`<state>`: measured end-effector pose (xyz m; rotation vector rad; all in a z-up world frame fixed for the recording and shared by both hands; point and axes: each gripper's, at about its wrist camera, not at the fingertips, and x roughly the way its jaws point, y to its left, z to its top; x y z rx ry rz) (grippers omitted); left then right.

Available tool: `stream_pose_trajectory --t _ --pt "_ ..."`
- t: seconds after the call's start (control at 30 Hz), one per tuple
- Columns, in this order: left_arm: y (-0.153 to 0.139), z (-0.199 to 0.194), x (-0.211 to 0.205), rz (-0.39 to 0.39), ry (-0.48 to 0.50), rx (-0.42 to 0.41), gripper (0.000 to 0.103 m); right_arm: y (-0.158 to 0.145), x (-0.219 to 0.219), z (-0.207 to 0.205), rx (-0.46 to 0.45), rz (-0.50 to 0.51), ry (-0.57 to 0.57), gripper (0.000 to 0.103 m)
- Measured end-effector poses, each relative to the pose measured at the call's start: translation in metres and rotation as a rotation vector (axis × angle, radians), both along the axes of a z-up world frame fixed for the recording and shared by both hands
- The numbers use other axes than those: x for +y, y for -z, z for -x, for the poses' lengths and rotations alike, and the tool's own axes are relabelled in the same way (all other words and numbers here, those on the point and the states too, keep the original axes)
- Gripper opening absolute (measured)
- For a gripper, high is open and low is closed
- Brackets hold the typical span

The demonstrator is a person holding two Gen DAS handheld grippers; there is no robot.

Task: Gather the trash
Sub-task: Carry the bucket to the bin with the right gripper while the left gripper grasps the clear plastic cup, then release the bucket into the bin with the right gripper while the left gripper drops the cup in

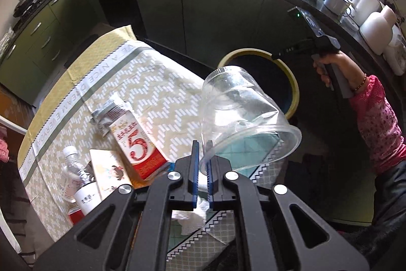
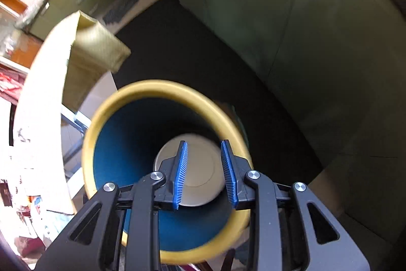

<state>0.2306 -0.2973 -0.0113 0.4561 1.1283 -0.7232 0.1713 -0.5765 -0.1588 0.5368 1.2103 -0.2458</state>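
My left gripper [image 1: 202, 145] is shut on the rim of a clear plastic tub [image 1: 243, 106], holding it tilted above the table's edge. Beyond it on the floor stands a trash bin [image 1: 256, 51] with a yellow rim and a blue inside. A hand [image 1: 337, 67] in a pink sleeve holds the right gripper over that bin. In the right wrist view my right gripper [image 2: 204, 142] points down into the bin [image 2: 162, 85], jaws apart and gripping nothing. A white round cup or bowl [image 2: 200, 169] lies deep inside the bin, below the fingers.
On the patterned tablecloth [image 1: 152, 83] lie a red and white carton [image 1: 137, 141], a silver wrapper [image 1: 109, 113], a small clear bottle [image 1: 72, 169], a white paper cup [image 1: 87, 200], a booklet [image 1: 109, 174] and a crumpled tissue [image 1: 190, 217]. Green cabinets [image 1: 215, 12] and a counter with a sink stand behind the bin.
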Motion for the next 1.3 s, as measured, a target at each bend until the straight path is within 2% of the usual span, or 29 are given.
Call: stream_pose_trajectory --t 0.17,0.33,0.43,0.57,0.7,0.8,0.9,0.97,1.07,1.13,1.17,1.3 --pt "0.023 0.009 -0.06 -0.011 0.11 0.075 0.006 -0.034 -0.01 0.051 -0.083 -0.008 0.008 0.029" --pt "0.059 0.007 -0.121 -0.055 0.178 0.147 0.006 -0.049 -0.013 0.097 -0.109 -0.012 0.019 0.029" --pt "0.088 -0.002 -0.15 -0.097 0.17 0.201 0.006 -0.053 -0.018 0.118 -0.11 -0.013 0.026 0.029" --pt "0.115 -0.016 -0.176 -0.14 0.146 0.214 0.009 -0.055 -0.019 0.144 -0.112 -0.017 0.025 0.029" --pt "0.122 -0.023 -0.186 -0.133 0.134 0.215 0.014 -0.051 -0.018 0.149 -0.118 -0.022 0.015 0.03" --pt "0.115 -0.023 -0.184 -0.1 0.133 0.22 0.023 -0.048 -0.012 0.133 -0.121 -0.026 -0.008 0.03" --pt "0.101 -0.023 -0.173 -0.072 0.124 0.219 0.023 -0.053 0.0 0.119 -0.136 -0.022 -0.033 0.03" --pt "0.08 -0.022 -0.16 -0.046 0.123 0.212 0.023 -0.057 0.013 0.11 -0.156 -0.021 -0.057 0.03" --pt "0.042 -0.02 -0.12 0.004 0.097 0.183 0.024 -0.068 0.036 0.1 -0.194 -0.021 -0.108 0.033" --pt "0.018 -0.019 -0.089 0.024 0.067 0.149 0.032 -0.077 0.057 0.089 -0.217 -0.022 -0.161 0.035" --pt "0.006 -0.018 -0.071 0.032 0.047 0.126 0.039 -0.08 0.069 0.083 -0.225 -0.023 -0.192 0.035" --pt "-0.031 -0.02 0.008 0.038 -0.078 0.041 0.056 -0.091 0.123 0.047 -0.242 -0.049 -0.325 0.042"
